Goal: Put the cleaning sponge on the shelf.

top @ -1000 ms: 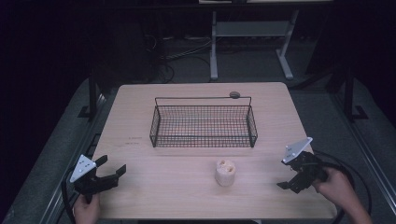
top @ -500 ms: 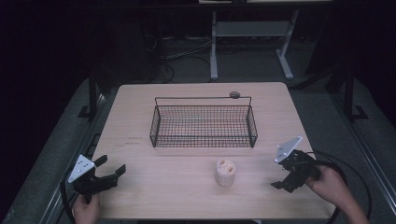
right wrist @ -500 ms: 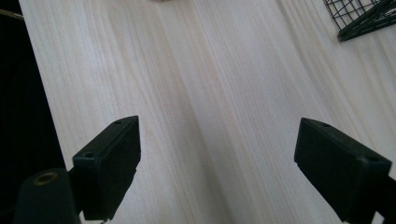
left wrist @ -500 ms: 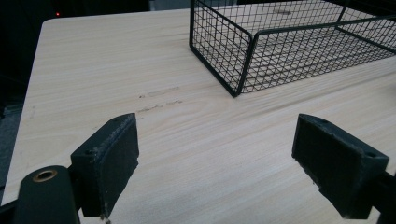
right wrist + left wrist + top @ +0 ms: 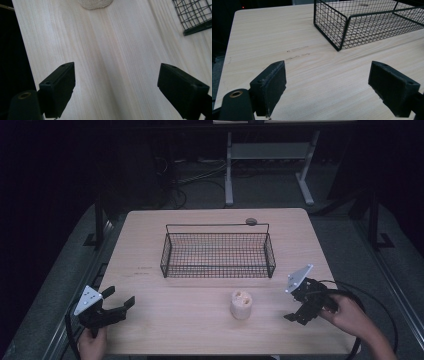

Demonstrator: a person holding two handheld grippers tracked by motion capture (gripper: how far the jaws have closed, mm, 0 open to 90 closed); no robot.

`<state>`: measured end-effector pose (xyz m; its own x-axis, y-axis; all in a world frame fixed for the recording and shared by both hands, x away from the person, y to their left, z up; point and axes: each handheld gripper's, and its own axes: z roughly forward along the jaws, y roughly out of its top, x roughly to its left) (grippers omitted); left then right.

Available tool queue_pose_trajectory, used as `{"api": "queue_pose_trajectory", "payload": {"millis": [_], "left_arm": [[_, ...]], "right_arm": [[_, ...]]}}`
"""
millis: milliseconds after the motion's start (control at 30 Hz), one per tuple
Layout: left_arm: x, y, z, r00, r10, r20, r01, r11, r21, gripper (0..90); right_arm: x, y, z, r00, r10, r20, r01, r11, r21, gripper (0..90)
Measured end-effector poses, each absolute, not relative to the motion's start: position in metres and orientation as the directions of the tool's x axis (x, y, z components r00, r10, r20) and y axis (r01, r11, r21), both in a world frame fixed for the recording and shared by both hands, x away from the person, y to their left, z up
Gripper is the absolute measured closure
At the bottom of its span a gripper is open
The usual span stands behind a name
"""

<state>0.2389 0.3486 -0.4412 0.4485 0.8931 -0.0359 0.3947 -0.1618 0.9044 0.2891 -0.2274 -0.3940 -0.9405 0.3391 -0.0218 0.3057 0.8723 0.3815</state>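
Your right gripper (image 5: 299,306) is spread wide, near the cream roll (image 5: 241,304). Your left gripper (image 5: 114,305) is wide too, holding nothing.

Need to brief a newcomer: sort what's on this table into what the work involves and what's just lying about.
In the work:
- cream-coloured roll, nearest the right tool, which is open
- wire basket, empty
- left tool, open, idle at the table's near-left corner

Lying about:
- small dark round object behind the basket
- table

Right gripper (image 5: 300,306) nearer pale cup (image 5: 241,304).
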Motion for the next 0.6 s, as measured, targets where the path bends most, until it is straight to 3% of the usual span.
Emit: {"api": "queue_pose_trajectory", "payload": {"millis": [600], "left_arm": [[0.239, 0.350, -0.441, 0.448, 0.893, -0.037, 0.396, -0.161, 0.904, 13.9]], "right_arm": [[0.296, -0.193, -0.386, -0.968, 0.251, -0.018, 0.229, 0.910, 0.345, 14.4]]}}
